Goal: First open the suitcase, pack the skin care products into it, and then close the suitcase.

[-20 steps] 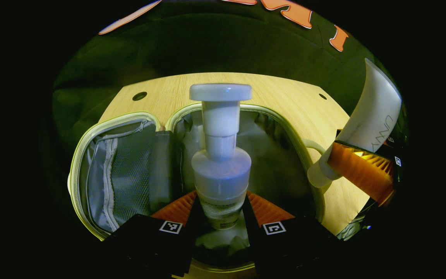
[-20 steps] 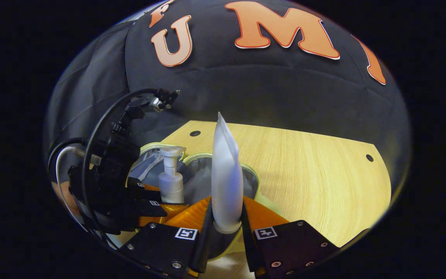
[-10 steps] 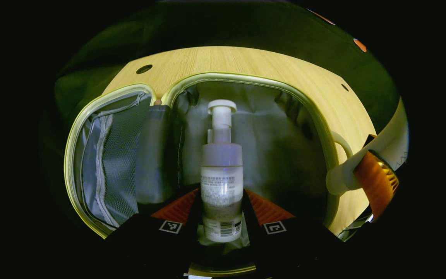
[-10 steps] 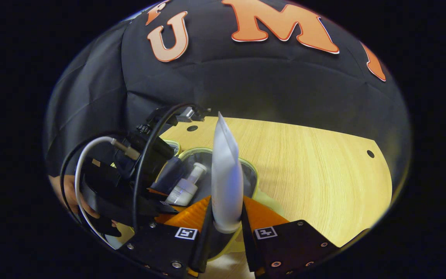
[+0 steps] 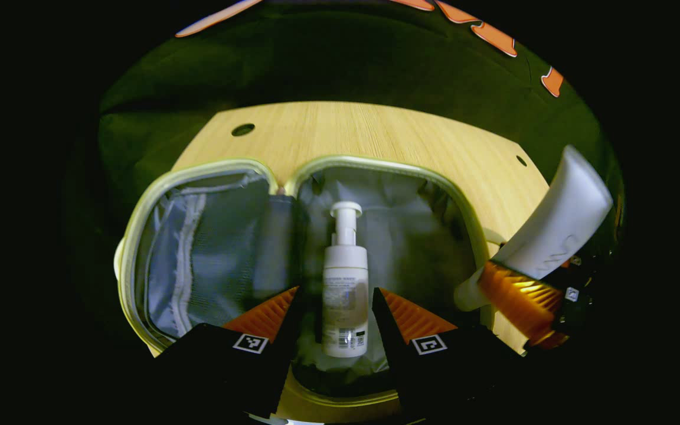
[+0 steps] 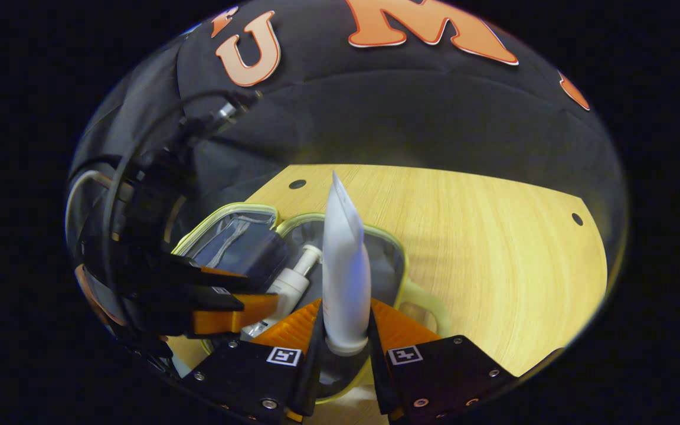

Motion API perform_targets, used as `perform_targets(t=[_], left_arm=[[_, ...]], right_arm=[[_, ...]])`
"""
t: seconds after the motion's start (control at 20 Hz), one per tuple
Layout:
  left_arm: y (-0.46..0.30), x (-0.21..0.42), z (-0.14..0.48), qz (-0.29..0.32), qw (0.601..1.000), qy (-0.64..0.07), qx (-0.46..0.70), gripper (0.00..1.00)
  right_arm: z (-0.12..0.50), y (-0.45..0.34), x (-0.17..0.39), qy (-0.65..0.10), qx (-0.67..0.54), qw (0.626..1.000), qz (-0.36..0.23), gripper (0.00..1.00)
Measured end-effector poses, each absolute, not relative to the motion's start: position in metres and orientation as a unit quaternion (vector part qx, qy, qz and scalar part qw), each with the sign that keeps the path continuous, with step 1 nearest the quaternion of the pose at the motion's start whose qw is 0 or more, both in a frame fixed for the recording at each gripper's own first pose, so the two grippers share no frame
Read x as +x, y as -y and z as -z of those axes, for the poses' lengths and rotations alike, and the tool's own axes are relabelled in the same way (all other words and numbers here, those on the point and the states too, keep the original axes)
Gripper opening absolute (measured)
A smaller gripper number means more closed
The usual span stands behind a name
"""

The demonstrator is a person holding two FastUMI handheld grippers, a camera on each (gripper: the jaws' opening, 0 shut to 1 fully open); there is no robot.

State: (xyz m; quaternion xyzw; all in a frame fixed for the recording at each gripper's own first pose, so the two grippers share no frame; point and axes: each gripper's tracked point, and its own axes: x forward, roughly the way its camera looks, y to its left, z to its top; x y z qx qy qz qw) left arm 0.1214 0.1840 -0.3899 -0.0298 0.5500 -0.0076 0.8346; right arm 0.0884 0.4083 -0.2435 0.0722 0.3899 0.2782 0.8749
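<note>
Pale wood counter (image 5: pixel 375 127) under black cloth carries an open suitcase (image 5: pixel 139 236) with yellow-green piping, its two halves laid flat.

In the left gripper view the left tongs (image 5: pixel 335 307) stand parted, and a white pump bottle (image 5: pixel 345 283) lies between the fingers on the grey lining of the suitcase's right half, pump end away from the camera. Neither finger visibly presses on the bottle; whether they touch it is hard to tell. The suitcase's left half has a mesh pocket, blurred. Its near rim is cut off behind the tongs.

In the right gripper view the right tongs (image 6: pixel 345 321) are clamped on a white tube (image 6: pixel 345 265), cap end down and crimped end up, above the near right part of the suitcase (image 6: pixel 402 260). The tube hides part of the lining. The bottle (image 6: pixel 290 283) lies just left of the tube, its base hidden. The left tongs (image 6: pixel 222 298) show at the suitcase's left, dark and blurred. The left gripper view shows the tube (image 5: pixel 558 224) tilted, beside the suitcase's right rim, in the right tongs (image 5: pixel 496 277).
</note>
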Motion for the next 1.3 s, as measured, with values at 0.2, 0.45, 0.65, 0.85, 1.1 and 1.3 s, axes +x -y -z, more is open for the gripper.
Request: perform_targets(t=[0.2,0.45,0.65,0.85,1.1,1.3], left_arm=[[-0.222,0.128,0.355,-0.032,0.857,-0.511,-0.047,0.76],[-0.268,0.124,0.323,-0.080,0.865,-0.491,-0.057,0.77],[-0.290,0.115,0.312,-0.108,0.863,-0.489,-0.068,0.77],[-0.308,0.108,0.319,-0.127,0.860,-0.490,-0.071,0.80],[-0.323,0.103,0.311,-0.143,0.863,-0.480,-0.073,0.77],[-0.348,0.102,0.302,-0.169,0.868,-0.461,-0.081,0.77]], right_arm=[[0.265,-0.422,0.080,-0.431,0.070,0.854,-0.285,0.40],[0.287,-0.426,0.076,-0.477,0.077,0.831,-0.277,0.40],[0.289,-0.419,0.078,-0.510,0.099,0.815,-0.258,0.39],[0.294,-0.419,0.080,-0.530,0.121,0.806,-0.233,0.40],[0.289,-0.416,0.081,-0.541,0.132,0.802,-0.217,0.48],[0.275,-0.407,0.085,-0.526,0.141,0.811,-0.215,0.54]])
